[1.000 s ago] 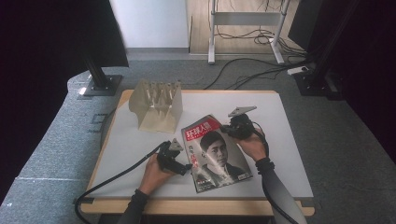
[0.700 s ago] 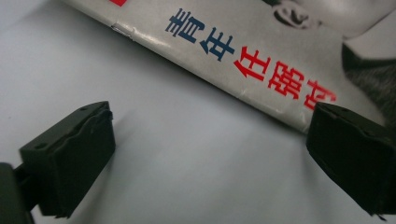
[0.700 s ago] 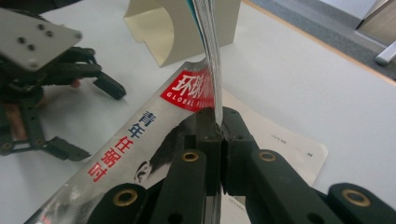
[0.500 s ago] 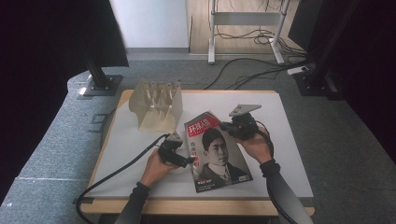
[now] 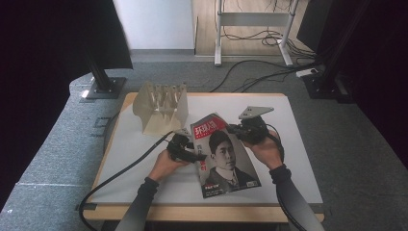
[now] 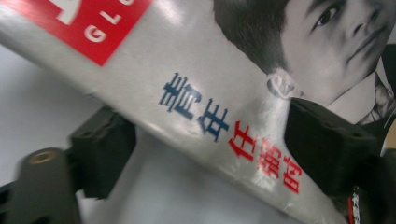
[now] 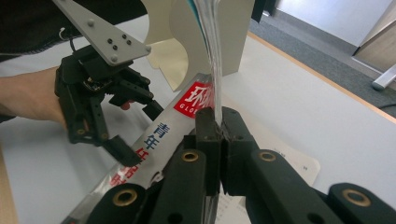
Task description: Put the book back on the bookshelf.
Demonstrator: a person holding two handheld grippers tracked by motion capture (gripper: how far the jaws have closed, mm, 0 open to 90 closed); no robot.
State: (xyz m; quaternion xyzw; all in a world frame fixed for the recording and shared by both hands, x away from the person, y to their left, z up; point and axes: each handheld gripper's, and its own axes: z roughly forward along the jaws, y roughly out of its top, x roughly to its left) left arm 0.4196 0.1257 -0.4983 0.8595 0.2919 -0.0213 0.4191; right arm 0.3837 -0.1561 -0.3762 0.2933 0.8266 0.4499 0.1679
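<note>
Pinching one magazine (image 5: pixel 223 154): right tongs (image 7: pixel 218 125) | left tongs (image 6: pixel 205 140) spread astride its edge | one rack (image 5: pixel 161 108)

A magazine (image 5: pixel 225 156) lies mid-tabletop (image 5: pixel 298 159), toward the near edge; a slotted rack (image 5: pixel 161 107) stands behind it (toward the far-left corner), grippers flanking the magazine's sides.
</note>
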